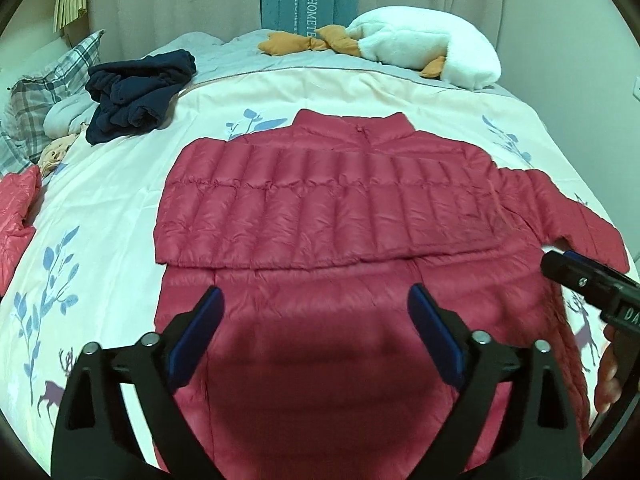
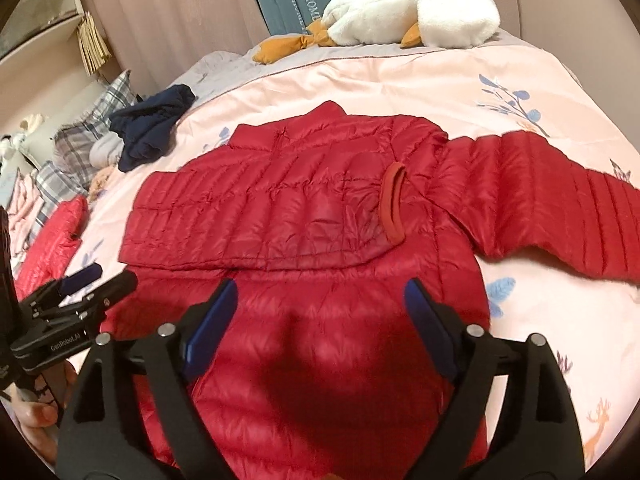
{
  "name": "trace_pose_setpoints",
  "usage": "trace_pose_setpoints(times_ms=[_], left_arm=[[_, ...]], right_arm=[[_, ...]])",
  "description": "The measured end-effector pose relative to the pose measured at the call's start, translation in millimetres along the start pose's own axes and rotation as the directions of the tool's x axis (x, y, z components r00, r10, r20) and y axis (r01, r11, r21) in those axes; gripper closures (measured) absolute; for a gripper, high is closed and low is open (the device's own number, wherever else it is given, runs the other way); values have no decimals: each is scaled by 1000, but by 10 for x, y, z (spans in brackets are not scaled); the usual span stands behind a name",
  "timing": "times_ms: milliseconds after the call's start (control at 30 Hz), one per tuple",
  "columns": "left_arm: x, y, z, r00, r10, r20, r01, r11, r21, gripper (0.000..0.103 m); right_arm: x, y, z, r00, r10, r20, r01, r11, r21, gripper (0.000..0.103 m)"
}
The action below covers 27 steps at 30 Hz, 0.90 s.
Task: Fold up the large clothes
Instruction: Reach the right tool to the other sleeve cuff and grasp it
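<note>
Jacket (image 2: pixel 304 184): glossy quilted cloth, crinkled. Quilt (image 1: pixel 120 200) beneath: smooth matt cloth. Left gripper (image 1: pixel 316 300): matt black plastic, blue pads (image 1: pixel 200 332), metal pins. Plush (image 2: pixel 412 8) far ahead: fuzzy.

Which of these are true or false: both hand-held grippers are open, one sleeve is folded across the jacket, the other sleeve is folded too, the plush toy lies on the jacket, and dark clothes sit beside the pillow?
1. Both the left hand-held gripper and the right hand-held gripper are open. True.
2. One sleeve is folded across the red jacket. True.
3. The other sleeve is folded too. False: it lies spread out on the blanket.
4. The white plush toy lies on the jacket. False: it lies at the far edge.
5. Dark clothes sit beside the plaid pillow. True.
</note>
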<state>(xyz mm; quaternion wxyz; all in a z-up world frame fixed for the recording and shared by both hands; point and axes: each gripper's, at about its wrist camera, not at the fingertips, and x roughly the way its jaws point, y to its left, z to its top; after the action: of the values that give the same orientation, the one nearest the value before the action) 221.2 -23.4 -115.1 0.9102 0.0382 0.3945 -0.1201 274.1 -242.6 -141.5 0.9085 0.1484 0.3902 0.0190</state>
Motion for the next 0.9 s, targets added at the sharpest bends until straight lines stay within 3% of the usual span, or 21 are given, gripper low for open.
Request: trace_pose_setpoints(times_ms=[167,433,767,900], left_arm=[[-243,-96,-62,999,-22,33,22,1000,-2,2],[-529,-337,-105,996,-81,45,80,997,10,1],[-679,-714,-162,991,-125,37,124,991,42,1],[-639,-867,-234,987,-163,-13,163,985,55,1]], right_arm=[[-316,-137,-96,998,63,26,-65,996,59,3],[-759,-612,-272,987,144,74,-157,965,212,2],[-1123,-1402,-484,977,124,172,-184,898,400,2],[-1262,-1714,-584,971,104,215,-195,866,461,2]])
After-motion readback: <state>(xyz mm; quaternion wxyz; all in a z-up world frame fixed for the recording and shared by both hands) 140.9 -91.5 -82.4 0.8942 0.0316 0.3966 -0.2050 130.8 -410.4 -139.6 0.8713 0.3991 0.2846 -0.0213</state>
